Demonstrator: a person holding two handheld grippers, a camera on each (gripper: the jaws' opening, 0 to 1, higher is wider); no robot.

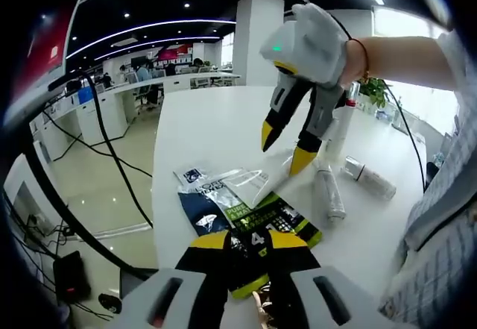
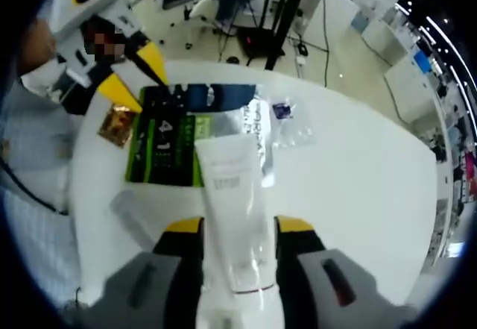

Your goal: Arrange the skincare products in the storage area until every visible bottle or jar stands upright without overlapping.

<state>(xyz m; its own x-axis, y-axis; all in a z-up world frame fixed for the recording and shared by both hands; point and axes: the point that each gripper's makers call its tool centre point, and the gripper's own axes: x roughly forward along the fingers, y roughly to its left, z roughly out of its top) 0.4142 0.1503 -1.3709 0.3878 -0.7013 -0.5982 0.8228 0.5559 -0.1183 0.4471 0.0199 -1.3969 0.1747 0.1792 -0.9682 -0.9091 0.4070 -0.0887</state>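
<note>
In the right gripper view, the right gripper [image 2: 238, 228] has its two yellow-tipped jaws closed against the sides of a white squeeze tube [image 2: 235, 217]. The tube is smooth, soft-looking plastic, flat and wide at its far crimped end, with faint grey print too small to read; its cap end is cut off at the bottom of the view. The tube's far end lies over a glossy black and green sachet [image 2: 168, 146] lying flat on the white table [image 2: 358, 172], beside a clear crinkled packet [image 2: 287, 124] and a small amber foil piece [image 2: 117, 125].

In the left gripper view, the left gripper [image 1: 246, 243] reaches over the black and green sachet [image 1: 257, 228]; its jaws stand apart, and whether they touch the sachet cannot be told. Beyond it the right gripper [image 1: 283, 146] holds the tube, mostly hidden. Two slim cylindrical bottles [image 1: 330, 193] [image 1: 369, 180] lie on their sides on the table, and a tall white bottle [image 1: 343, 124] stands upright behind them, partly hidden
</note>
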